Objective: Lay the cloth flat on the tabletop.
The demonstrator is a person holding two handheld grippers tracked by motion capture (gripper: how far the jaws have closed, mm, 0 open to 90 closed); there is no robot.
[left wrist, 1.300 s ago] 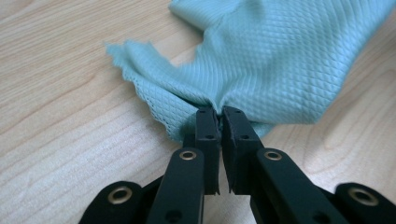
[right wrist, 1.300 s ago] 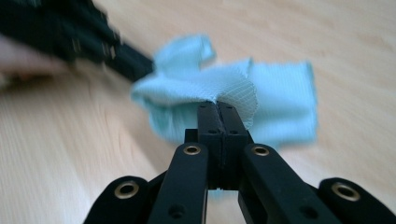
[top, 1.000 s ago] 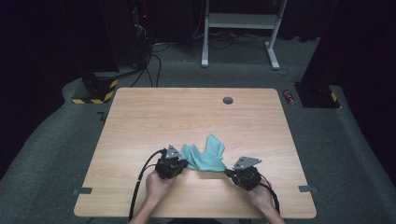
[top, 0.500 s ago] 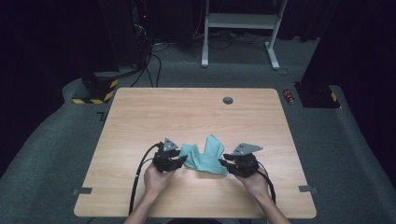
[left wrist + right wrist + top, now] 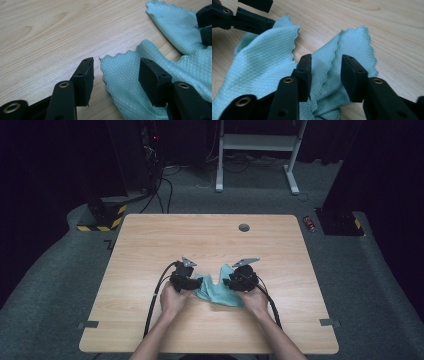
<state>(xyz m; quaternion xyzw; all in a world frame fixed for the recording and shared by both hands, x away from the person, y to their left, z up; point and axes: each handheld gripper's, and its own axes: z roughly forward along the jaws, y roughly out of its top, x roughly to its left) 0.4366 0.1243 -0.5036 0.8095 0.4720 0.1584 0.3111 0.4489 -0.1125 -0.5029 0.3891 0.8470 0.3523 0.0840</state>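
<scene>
Both the left gripper (image 5: pixel 196 283) and right gripper (image 5: pixel 229 283), jaws just opening wide, are releasing the crumpled teal diamond-weave cloth (image 5: pixel 216 291) lying at the wooden table's (image 5: pixel 150 245) six o'clock edge.

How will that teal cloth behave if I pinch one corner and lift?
The teal cloth lies thin and rumpled, so it will likely drape limply. Its folded layers may slide apart. It looks light, so pushing probably bunches it on the wooden table.

Both grippers' fingers (image 5: pixel 85 75) opened, releasing the teal cloth (image 5: pixel 216 290), now bunched.
</scene>
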